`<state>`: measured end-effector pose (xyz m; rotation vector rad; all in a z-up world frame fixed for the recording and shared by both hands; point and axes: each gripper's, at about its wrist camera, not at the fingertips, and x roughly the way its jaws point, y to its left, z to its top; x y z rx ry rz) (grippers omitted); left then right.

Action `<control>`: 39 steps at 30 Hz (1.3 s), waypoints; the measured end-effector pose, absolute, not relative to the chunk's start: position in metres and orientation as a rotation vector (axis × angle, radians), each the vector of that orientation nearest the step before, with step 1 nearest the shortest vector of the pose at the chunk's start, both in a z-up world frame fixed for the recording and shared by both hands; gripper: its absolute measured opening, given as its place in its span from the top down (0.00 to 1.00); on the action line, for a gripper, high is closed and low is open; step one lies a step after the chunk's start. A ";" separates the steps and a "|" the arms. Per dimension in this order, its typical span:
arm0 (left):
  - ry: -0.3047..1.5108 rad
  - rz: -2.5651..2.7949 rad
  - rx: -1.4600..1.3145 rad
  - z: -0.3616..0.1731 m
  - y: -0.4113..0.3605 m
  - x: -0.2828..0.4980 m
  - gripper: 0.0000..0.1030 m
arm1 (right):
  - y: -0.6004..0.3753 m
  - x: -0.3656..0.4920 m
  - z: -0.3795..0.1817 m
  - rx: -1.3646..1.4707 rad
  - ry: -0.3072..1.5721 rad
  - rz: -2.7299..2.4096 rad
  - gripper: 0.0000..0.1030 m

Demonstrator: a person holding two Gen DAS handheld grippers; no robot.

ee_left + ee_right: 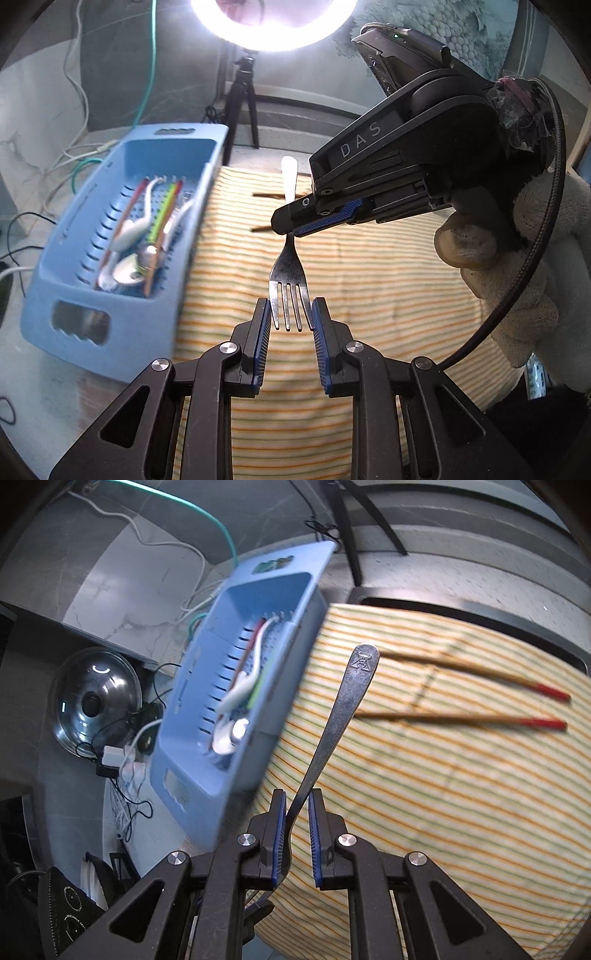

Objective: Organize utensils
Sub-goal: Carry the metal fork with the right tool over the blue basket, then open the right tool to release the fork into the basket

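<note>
right wrist only: two red-tipped chopsticks on striped cloth

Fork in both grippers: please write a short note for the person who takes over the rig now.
Left gripper: shut on the fork at its tines.
Right gripper: shut on the fork's handle.
The fork is in the air above the striped cloth.
Done: spoons and chopsticks lie in the blue basket.
Left: put the fork in the basket, then the two red-tipped chopsticks on the cloth.
</note>
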<state>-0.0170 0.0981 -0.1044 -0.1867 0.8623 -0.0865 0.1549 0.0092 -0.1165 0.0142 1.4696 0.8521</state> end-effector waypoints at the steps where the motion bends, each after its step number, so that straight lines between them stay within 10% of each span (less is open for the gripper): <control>1: 0.859 -0.083 -0.185 -0.103 0.104 -0.015 0.80 | 0.017 0.156 -0.115 0.014 1.464 0.856 0.89; 31: 0.912 -0.018 -0.252 -0.121 0.204 0.036 0.78 | 0.133 0.185 -0.139 -0.062 1.467 0.867 0.86; 33: 0.921 0.004 -0.267 -0.122 0.209 0.038 0.64 | 0.133 0.184 -0.137 -0.072 1.452 0.873 0.77; 39: 0.908 0.009 -0.288 -0.119 0.215 0.034 0.63 | 0.127 0.184 -0.123 -0.071 1.398 0.898 0.62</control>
